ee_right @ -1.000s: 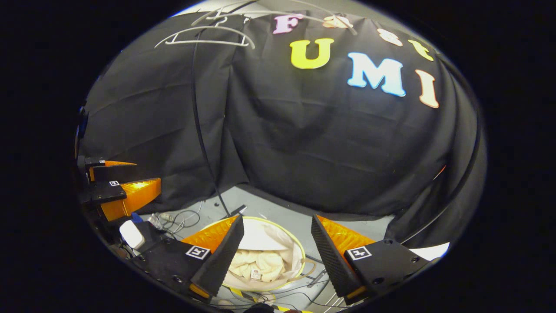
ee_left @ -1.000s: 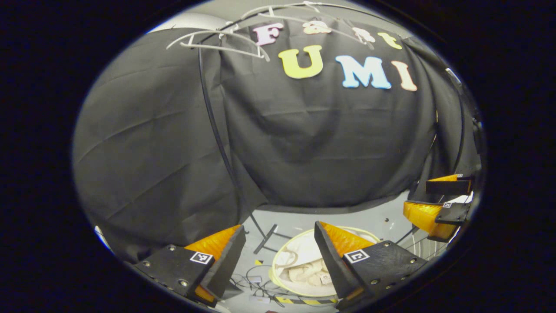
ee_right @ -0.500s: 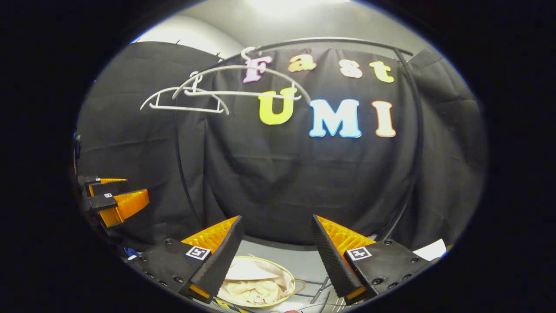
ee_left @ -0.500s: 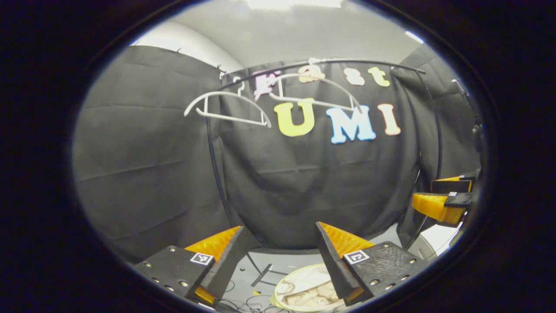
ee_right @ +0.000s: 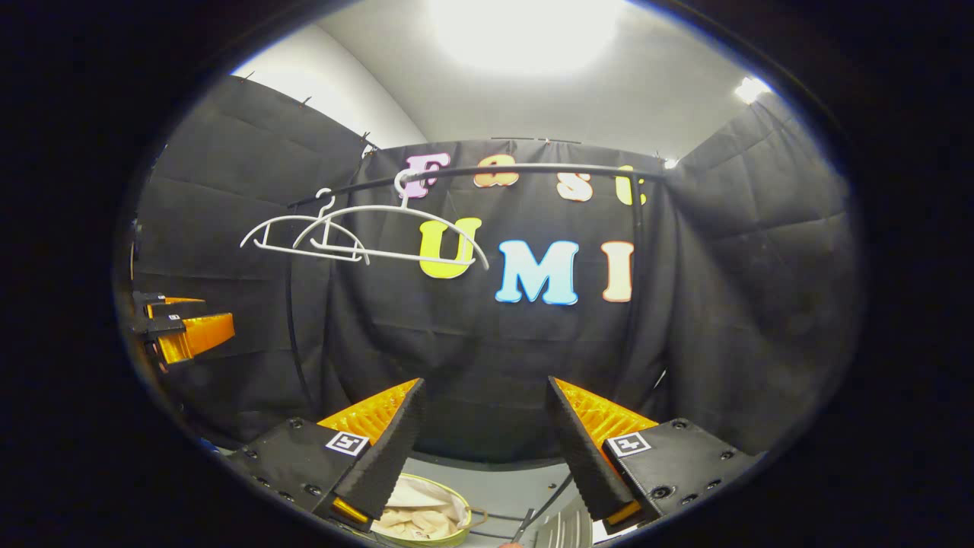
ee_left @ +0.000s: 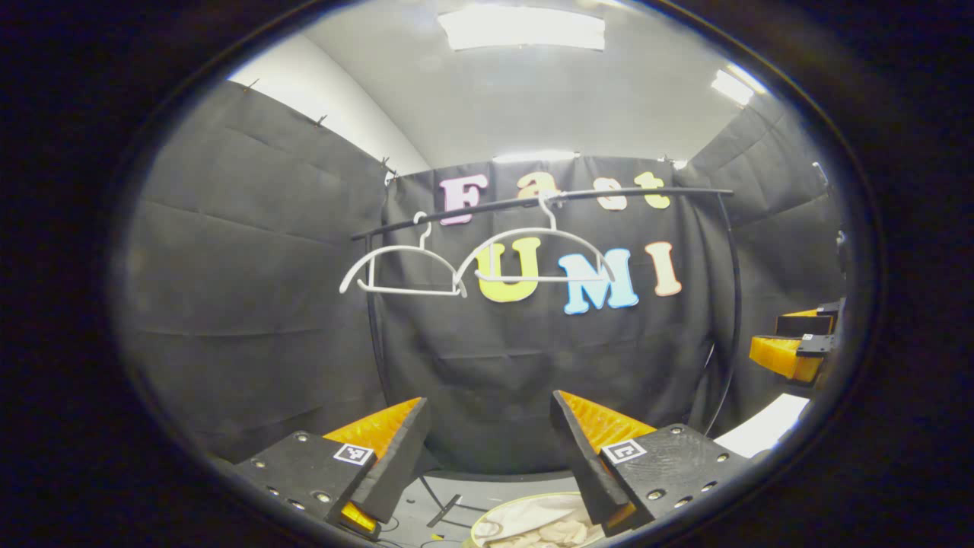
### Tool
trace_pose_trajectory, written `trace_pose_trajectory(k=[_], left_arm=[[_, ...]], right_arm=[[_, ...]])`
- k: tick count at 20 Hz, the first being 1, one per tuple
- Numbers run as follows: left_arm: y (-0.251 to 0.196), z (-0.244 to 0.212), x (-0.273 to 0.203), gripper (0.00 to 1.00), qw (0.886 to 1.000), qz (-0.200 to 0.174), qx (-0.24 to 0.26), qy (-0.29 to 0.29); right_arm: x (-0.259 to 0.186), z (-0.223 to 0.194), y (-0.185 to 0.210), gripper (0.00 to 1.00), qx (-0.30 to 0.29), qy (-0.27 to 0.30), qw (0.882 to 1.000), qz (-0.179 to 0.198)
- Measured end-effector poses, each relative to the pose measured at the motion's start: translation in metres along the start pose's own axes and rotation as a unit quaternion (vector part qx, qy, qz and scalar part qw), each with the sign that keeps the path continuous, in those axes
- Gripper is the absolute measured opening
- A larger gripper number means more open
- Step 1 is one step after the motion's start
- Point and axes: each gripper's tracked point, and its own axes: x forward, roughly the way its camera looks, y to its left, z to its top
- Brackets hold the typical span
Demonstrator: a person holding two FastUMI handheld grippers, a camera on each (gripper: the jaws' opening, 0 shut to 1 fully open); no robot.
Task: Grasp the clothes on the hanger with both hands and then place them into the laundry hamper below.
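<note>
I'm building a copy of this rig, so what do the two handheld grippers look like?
Each has two wedge-shaped fingers tapering forward, with ribbed inner faces. Behind them sit flat black textured plates fastened with round screws, each carrying a small square black-and-white marker tag. This shows on the left gripper and the right gripper alike. No cables or sleeves are visible.

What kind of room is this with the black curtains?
Probably a small booth set up for practising laundry chores. Black cloth covers the walls, two bare white hangers hang on a dark rail, and a hamper with pale clothes sits on the floor.
</note>
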Motion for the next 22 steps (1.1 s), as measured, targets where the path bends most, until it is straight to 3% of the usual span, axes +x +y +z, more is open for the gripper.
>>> trace_pose_trajectory(k=[8, 22], left_arm=[[-0.031, 0.051, -0.037, 0.94, 0.999, -0.014, -0.006, -0.045], [-0.066, 0.071, -0.091, 0.94, 0.998, -0.015, 0.001, -0.067]], right_arm=[[-0.048, 0.031, -0.05, 0.97, 0.005, -0.046, 0.998, -0.035], [-0.087, 0.036, -0.065, 0.97, 0.029, -0.059, 0.998, -0.021]])
